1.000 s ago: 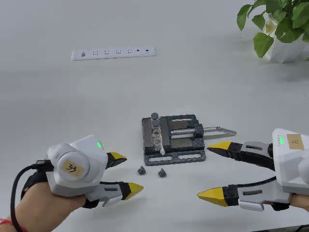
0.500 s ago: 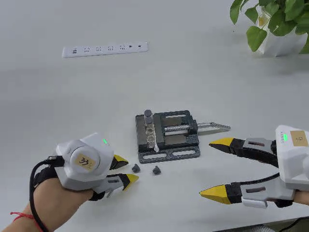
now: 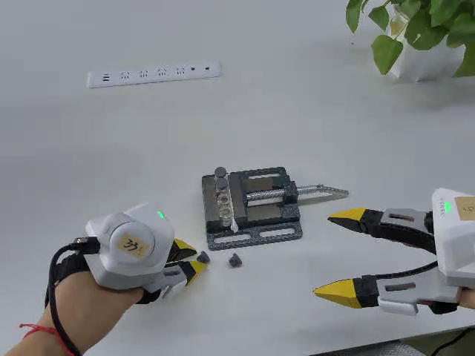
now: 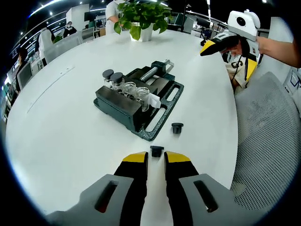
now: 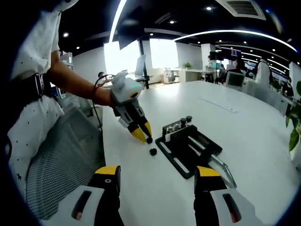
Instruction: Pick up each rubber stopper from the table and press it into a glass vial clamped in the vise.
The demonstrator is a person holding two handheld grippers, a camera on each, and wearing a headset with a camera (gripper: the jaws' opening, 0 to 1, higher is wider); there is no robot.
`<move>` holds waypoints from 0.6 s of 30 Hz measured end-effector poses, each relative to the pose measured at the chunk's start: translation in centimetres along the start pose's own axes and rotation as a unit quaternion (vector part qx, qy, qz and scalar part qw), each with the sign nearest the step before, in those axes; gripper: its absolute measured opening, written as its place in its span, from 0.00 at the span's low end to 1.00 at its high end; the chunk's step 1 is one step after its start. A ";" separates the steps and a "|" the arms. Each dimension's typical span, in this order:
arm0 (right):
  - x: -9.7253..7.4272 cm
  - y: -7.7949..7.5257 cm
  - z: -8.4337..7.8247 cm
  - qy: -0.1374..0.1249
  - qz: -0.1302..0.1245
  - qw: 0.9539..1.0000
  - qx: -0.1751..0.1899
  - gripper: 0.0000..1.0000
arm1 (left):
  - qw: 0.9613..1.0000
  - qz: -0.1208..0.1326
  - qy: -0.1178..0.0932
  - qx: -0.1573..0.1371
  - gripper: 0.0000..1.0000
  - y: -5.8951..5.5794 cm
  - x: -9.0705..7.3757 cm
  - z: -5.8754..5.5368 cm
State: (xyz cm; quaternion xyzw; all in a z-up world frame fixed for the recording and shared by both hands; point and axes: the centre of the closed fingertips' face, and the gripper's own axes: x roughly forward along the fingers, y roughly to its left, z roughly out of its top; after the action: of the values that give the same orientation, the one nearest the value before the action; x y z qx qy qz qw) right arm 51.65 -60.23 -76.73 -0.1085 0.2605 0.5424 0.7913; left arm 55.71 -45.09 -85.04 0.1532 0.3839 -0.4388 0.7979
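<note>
A white table (image 3: pixel 312 111) carries everything, and the vise (image 3: pixel 252 208) sits at its middle. Far beyond the vise, off past its screw handle, a potted plant (image 3: pixel 415 30) stands at the table's corner. A white power strip (image 3: pixel 154 74) lies well beyond the vise on the other side.

The right gripper (image 3: pixel 339 254) hangs above the table on the handle side of the vise, well apart from it, its jaws spread wide with nothing between them. The left gripper (image 3: pixel 191 257) is low over the table just in front of the vise's near corner, its jaws drawn narrow with a slim gap.

The vise clamps a row of glass vials (image 4: pixel 129 88): the two farthest from the person have dark stoppers in them, and the two nearer ones stand uncapped.

Two loose rubber stoppers lie on the table just in front of the vise. One stopper (image 4: pixel 156 150) sits right at the left gripper's yellow tips, just ahead of the gap and not pinched. The other stopper (image 4: pixel 177 127) lies beside it, closer to the vise's base.
</note>
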 end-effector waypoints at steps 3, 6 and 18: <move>-0.2 -0.1 -0.3 0.002 -0.001 1.000 0.001 0.60 | 1.000 0.000 0.004 -0.001 0.10 0.0 0.1 -0.1; -0.5 -0.2 -0.4 0.003 -0.003 1.000 0.002 0.60 | 1.000 0.000 0.005 0.000 0.09 -0.2 0.2 -0.1; -0.8 -0.6 -0.6 0.006 -0.009 1.000 0.003 0.59 | 1.000 -0.003 0.011 0.000 0.05 0.1 0.5 -0.4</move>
State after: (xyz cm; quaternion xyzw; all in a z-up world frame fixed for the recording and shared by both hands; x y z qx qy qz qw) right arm 51.79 -61.34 -76.85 -0.1116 0.2656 0.5338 0.7950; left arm 55.76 -45.14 -85.66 0.1569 0.3929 -0.4396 0.7923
